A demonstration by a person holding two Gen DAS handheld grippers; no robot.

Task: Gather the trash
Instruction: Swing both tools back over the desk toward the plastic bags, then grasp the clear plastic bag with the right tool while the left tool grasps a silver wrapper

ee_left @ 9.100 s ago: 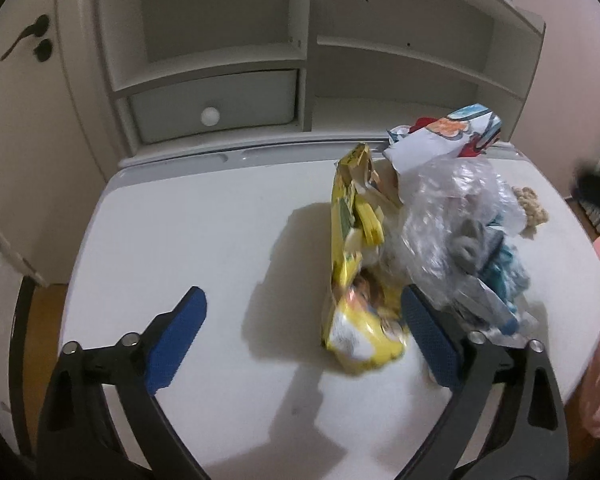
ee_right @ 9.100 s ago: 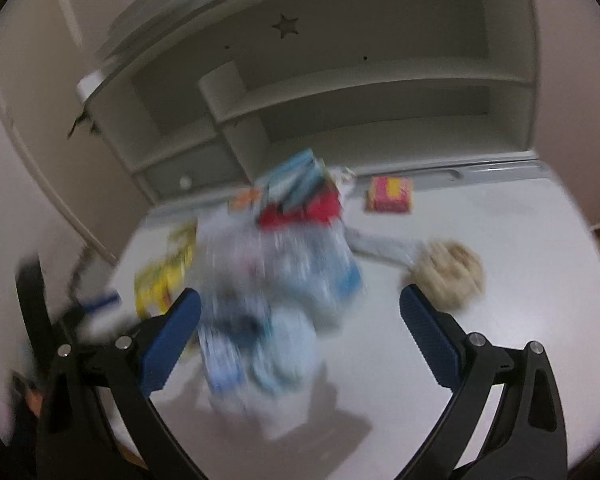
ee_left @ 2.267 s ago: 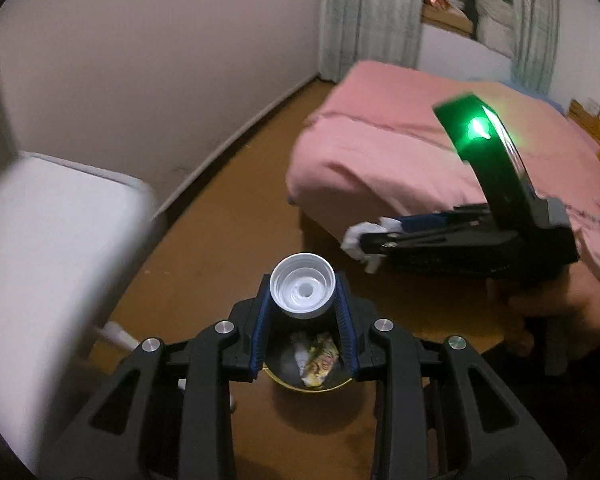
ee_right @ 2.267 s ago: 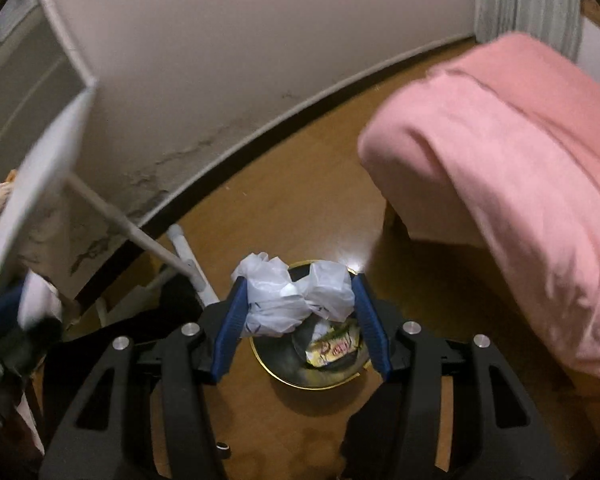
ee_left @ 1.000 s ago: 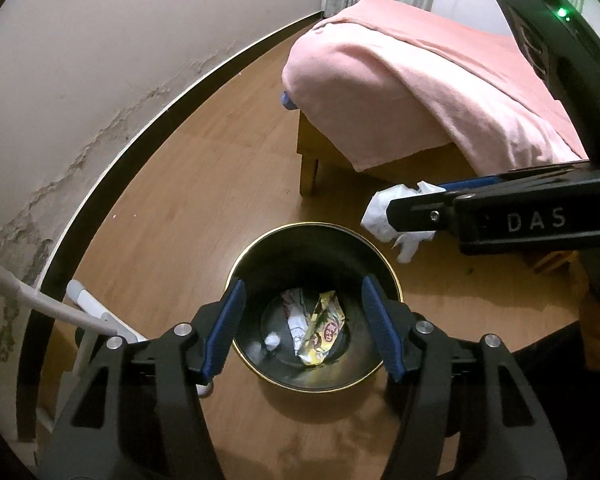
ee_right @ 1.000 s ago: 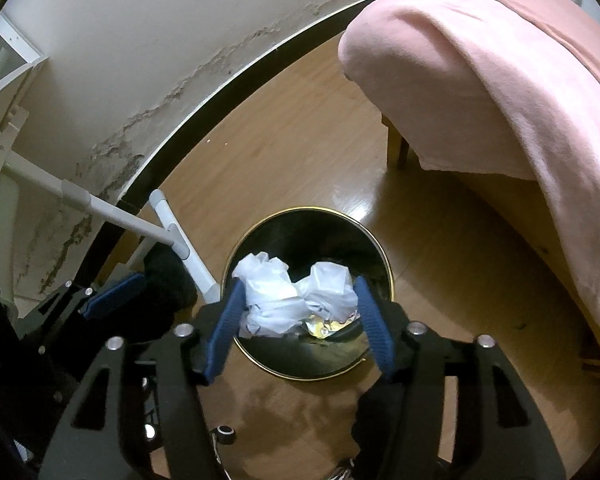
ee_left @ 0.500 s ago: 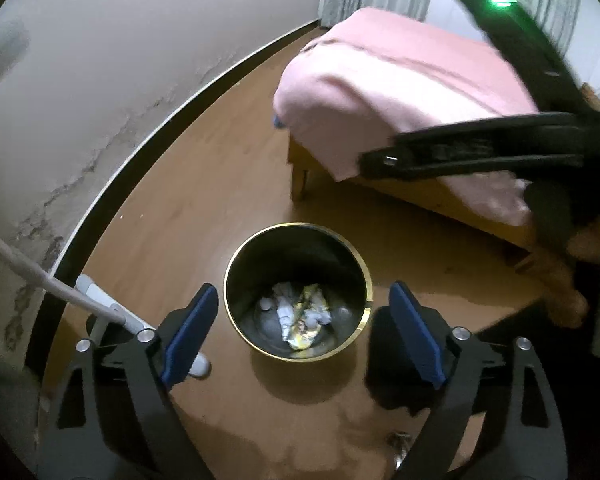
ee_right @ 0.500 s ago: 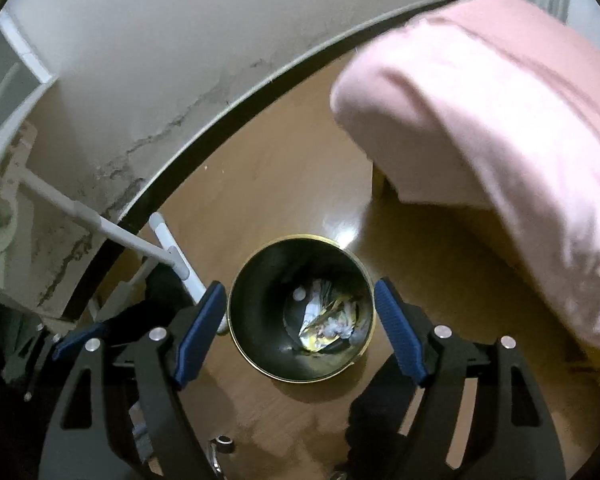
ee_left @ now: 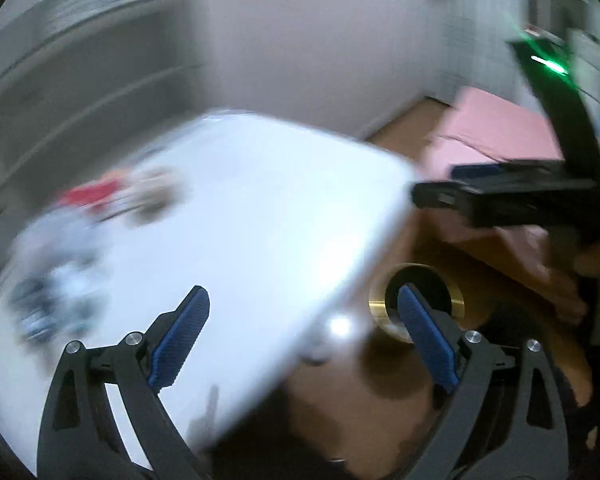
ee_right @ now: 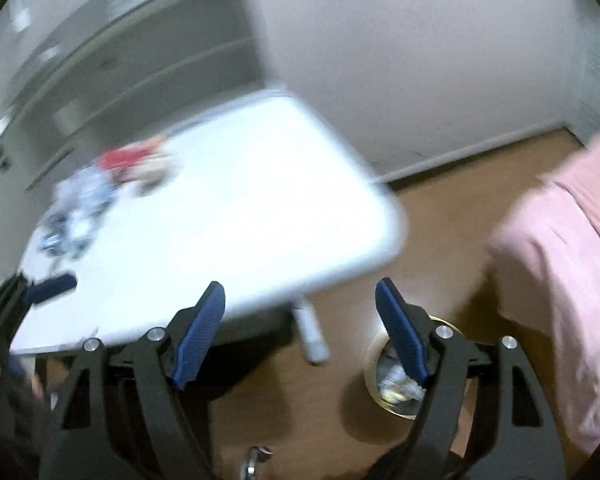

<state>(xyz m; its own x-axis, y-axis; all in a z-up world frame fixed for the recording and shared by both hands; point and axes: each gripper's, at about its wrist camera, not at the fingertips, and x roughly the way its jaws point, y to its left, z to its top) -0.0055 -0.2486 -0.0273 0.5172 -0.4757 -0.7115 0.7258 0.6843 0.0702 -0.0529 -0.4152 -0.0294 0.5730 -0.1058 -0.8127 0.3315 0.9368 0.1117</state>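
The left gripper (ee_left: 300,336) is opening wide with nothing between its blue pads. The right gripper (ee_right: 300,332) also stands open and empty, above the round gold-rimmed black trash bin (ee_right: 374,368) beside the white table (ee_right: 228,216).

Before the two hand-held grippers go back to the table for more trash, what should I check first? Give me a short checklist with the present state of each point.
1. Left hand-held gripper empty: ok, jaws opening, nothing between them.
2. Right hand-held gripper empty: ok, jaws wide, nothing between them.
3. Trash still on the white table: ok, a blurred pile lies at its far left.
4. Which piece to take first: cannot tell, the pile is too blurred.
5. Trash bin upright on the floor, with trash inside: ok.
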